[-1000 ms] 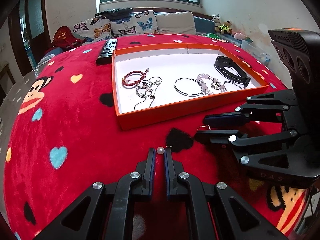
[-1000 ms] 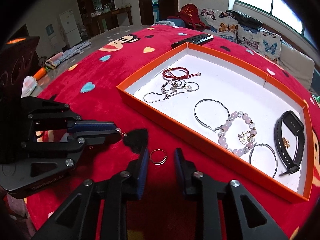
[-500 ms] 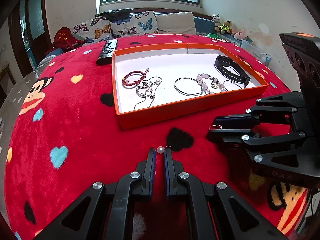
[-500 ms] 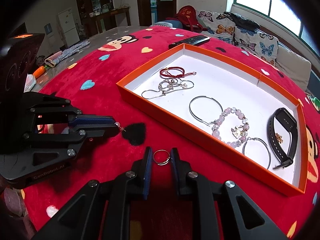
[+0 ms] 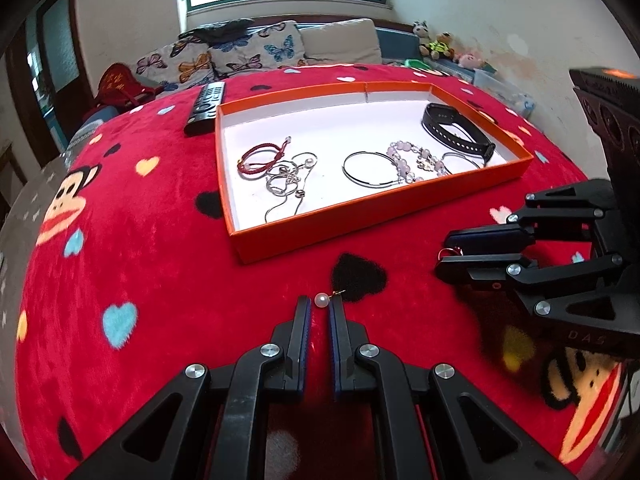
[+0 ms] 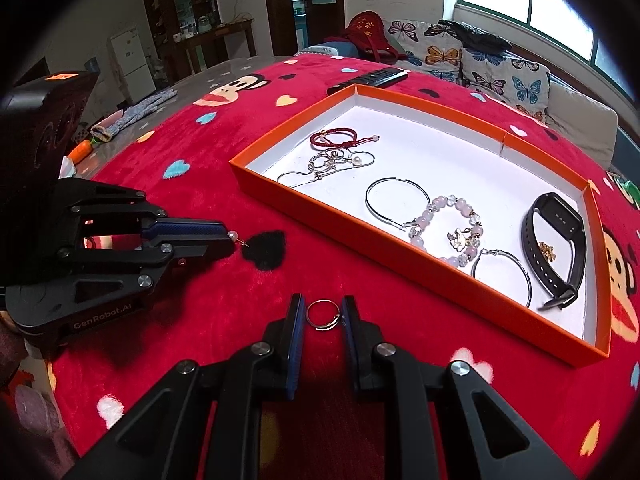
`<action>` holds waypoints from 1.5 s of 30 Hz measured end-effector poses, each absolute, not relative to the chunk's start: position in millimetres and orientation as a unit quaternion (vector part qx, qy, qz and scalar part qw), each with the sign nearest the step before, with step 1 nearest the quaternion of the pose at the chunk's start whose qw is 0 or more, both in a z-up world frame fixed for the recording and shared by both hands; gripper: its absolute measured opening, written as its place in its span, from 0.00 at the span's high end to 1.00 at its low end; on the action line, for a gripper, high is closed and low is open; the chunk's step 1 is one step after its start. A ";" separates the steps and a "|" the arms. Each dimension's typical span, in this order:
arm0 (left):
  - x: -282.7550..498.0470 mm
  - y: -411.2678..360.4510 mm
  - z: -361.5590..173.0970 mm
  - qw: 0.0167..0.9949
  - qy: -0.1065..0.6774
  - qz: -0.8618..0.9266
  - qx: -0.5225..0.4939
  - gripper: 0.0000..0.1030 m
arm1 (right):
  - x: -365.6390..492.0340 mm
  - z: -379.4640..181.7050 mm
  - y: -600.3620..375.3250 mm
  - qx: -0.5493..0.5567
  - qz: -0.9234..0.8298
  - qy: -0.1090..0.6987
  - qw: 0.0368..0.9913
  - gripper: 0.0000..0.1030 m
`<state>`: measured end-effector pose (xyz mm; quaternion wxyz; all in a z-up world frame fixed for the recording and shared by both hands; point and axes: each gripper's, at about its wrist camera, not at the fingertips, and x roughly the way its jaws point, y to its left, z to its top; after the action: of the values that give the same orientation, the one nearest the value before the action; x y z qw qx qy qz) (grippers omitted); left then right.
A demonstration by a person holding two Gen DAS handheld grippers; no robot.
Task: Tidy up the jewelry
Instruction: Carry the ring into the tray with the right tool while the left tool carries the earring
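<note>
My left gripper (image 5: 319, 303) is shut on a pearl earring (image 5: 322, 300) with a gold hook, low over the red cloth; it also shows in the right wrist view (image 6: 233, 235). My right gripper (image 6: 323, 313) is shut on a small gold ring (image 6: 322, 315), lifted above the cloth; the ring peeks out in the left wrist view (image 5: 447, 250). The orange tray (image 5: 372, 208) lies beyond both grippers. It holds a red cord bracelet (image 6: 333, 139), silver chains (image 6: 326, 163), a silver hoop (image 6: 394, 198), a pink bead bracelet (image 6: 444, 222) and a black watch band (image 6: 554, 236).
A black remote control (image 5: 205, 107) lies at the tray's far left corner. The red cloth with hearts and monkey faces (image 5: 120, 240) covers the round table. A sofa with butterfly cushions (image 5: 240, 48) stands behind. A glove and a carrot toy (image 6: 120, 124) lie beyond the cloth.
My right gripper closed on the gold ring and lifted it back and to the right, away from the left gripper. The left gripper stayed put, holding the pearl earring.
</note>
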<state>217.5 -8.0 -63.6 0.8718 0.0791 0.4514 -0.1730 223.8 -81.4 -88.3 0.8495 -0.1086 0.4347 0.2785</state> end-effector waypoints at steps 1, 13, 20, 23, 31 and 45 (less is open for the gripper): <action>217.9 -9.6 -63.8 0.871 0.450 -0.177 0.088 0.90 | 223.6 -88.5 -81.6 -0.108 0.279 0.435 0.850 0.80; 219.5 -13.6 -65.9 0.866 0.439 -0.205 0.122 0.85 | 223.6 -88.8 -83.1 -0.105 0.279 0.435 0.850 0.80; 214.1 -14.5 -64.6 0.871 0.433 -0.197 0.121 0.91 | 220.8 -86.8 -84.7 -0.104 0.279 0.433 0.851 0.80; 211.3 -12.9 -61.8 0.873 0.432 -0.196 0.113 0.94 | 218.8 -84.9 -86.8 -0.097 0.281 0.435 0.850 0.80; 200.6 -10.2 -37.2 0.885 0.407 -0.201 0.106 0.94 | 210.9 -64.5 -98.6 -0.085 0.287 0.422 0.856 0.80; 219.0 -1.3 -3.8 0.900 0.385 -0.190 0.078 0.94 | 227.6 -38.5 -120.7 -0.065 0.259 0.389 0.882 0.80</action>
<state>219.0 -1.3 -3.8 0.8997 0.0777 0.3851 -0.1902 227.6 -120.7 -38.5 0.8816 -0.0647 0.3891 0.2591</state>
